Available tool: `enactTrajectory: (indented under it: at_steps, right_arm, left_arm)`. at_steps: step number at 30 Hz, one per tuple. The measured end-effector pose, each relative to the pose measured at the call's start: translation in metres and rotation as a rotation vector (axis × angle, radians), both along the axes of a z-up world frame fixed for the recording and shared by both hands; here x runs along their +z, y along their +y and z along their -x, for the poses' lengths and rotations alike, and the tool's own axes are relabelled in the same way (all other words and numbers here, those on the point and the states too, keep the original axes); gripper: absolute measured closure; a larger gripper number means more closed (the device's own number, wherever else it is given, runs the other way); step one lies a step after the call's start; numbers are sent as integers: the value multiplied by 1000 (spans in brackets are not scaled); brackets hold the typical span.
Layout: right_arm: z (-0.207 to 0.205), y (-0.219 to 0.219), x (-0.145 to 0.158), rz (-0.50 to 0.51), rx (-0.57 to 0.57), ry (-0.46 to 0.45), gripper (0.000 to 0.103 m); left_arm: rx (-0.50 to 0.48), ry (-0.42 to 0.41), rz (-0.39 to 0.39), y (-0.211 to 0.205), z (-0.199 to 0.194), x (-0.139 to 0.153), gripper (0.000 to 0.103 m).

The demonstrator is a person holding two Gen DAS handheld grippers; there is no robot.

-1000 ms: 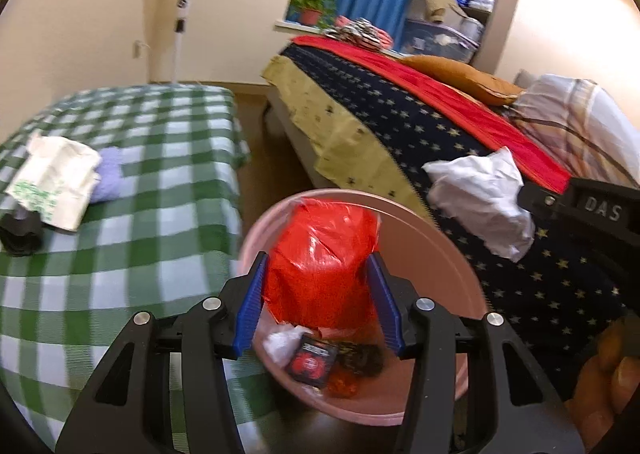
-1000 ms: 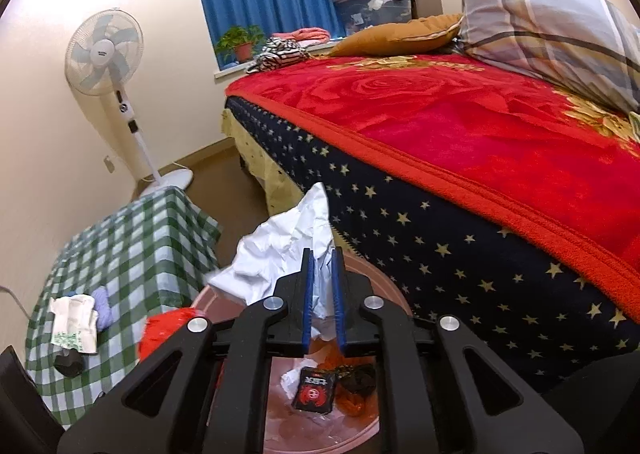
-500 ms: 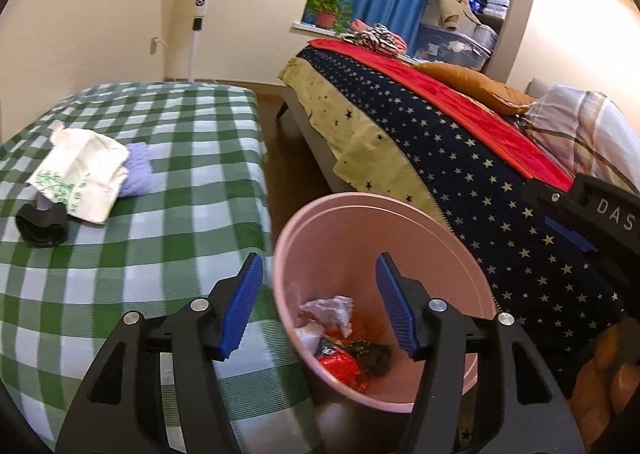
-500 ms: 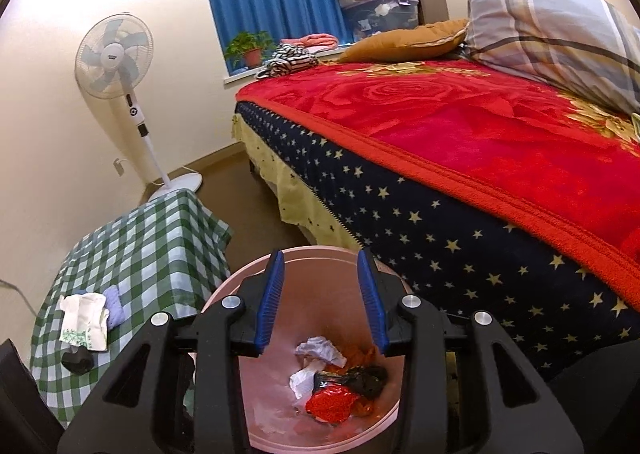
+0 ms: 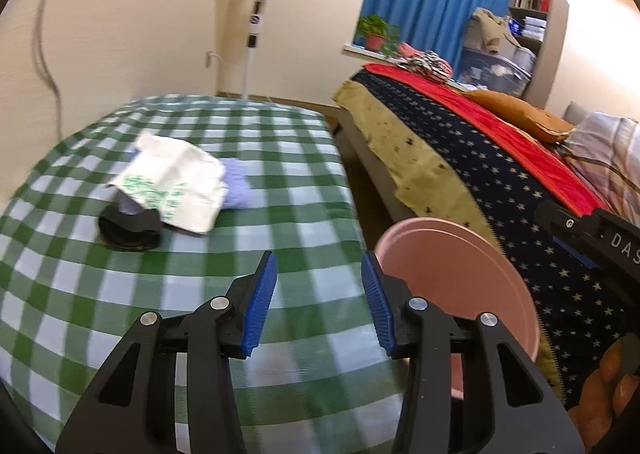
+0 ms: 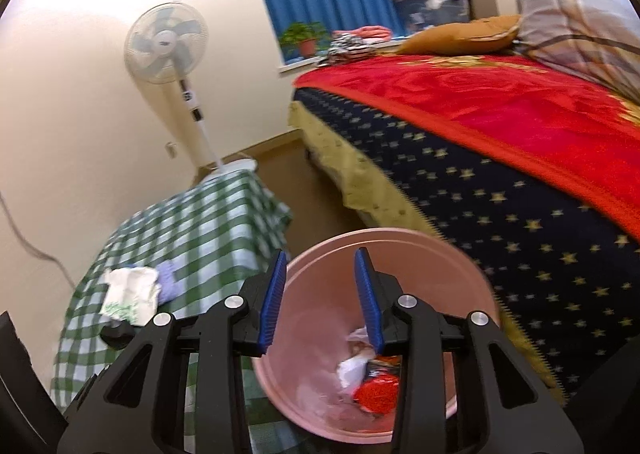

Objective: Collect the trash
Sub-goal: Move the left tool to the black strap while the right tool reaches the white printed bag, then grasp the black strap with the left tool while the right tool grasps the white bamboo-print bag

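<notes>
The pink bin [image 6: 384,338] stands on the floor between the desk [image 5: 168,294], which is covered in a green checked cloth, and the bed [image 6: 500,182], and it already holds several pieces of trash [image 6: 372,378]: a red wrapper, white crumpled paper and something dark near the bottom, seen from the right wrist view. That part of the job looks done. The left hand-held gripper [image 5: 316,302] hangs over the near edge of the desk with its jaws apart and nothing between them; they have just been closing a little. The right hand-held gripper [image 6: 320,296] hovers over the mouth of the bin, its jaws also apart and empty, having narrowed only slightly. What seems to be left lies on the desk: a white paper bag with green print [image 5: 172,182], a pale purple bundle [image 5: 236,190] touching its right side, and a black round object [image 5: 128,224] partly under the bag's near corner. Whether all 3 count as trash I cannot tell; the paper bag looks the likeliest candidate. The left hand-held gripper points roughly toward that cluster, so my reading is that the next pick will come from there. The bed shows no loose litter in either view, though the far side is hidden.
</notes>
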State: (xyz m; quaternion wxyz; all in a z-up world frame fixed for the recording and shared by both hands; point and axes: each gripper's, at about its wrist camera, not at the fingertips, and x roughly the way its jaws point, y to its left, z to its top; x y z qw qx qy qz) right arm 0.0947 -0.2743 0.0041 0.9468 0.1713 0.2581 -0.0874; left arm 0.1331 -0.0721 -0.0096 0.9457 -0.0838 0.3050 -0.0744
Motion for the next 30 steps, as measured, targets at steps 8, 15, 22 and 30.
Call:
enactTrajectory:
  at_steps: [8, 15, 22, 30]
  right_arm:
    - [-18, 38, -16, -33, 131, 3, 74]
    - [-35, 68, -31, -76, 236, 19, 84]
    - [-52, 88, -45, -127, 330, 50, 84]
    - [-68, 109, -56, -160, 432, 83, 84]
  left_arm:
    - [128, 11, -27, 56, -1, -8, 59]
    - [266, 10, -26, 98, 3, -10, 59]
    - [349, 22, 1, 132, -5, -15, 59]
    - [328, 46, 59, 149, -28, -21, 59]
